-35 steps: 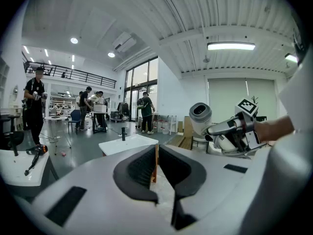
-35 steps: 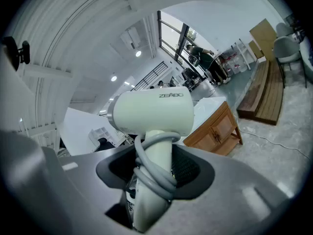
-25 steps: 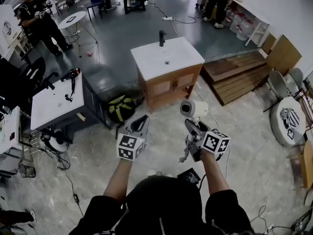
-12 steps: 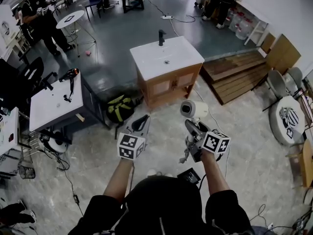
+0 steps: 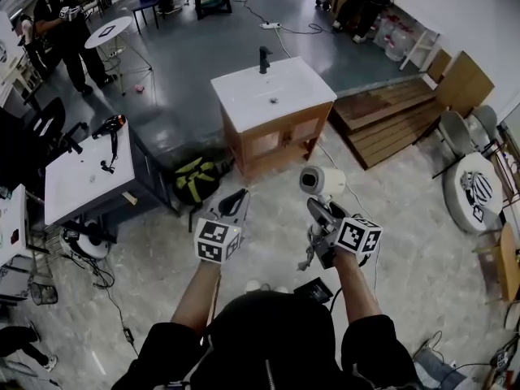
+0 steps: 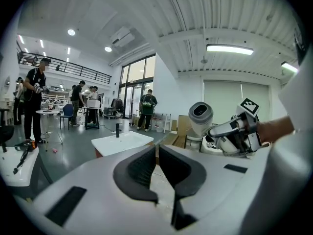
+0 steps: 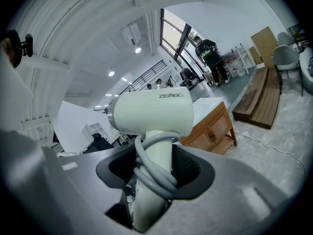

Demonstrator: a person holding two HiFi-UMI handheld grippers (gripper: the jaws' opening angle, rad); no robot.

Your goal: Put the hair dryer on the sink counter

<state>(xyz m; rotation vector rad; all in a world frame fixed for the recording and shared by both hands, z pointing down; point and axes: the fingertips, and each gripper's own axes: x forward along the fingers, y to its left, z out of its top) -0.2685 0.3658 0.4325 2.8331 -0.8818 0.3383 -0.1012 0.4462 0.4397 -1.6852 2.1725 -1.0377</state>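
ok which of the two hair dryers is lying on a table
The dark hair dryer, on the white table at left; the white hair dryer is held in the right gripper.

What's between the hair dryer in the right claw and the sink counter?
Only bare floor; the head view shows nothing else between the hair dryer, held in the right claw, and the sink counter.

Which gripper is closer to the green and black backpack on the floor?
Left. The left gripper hovers near the backpack's right side; the right gripper, holding the hair dryer, is farther right.
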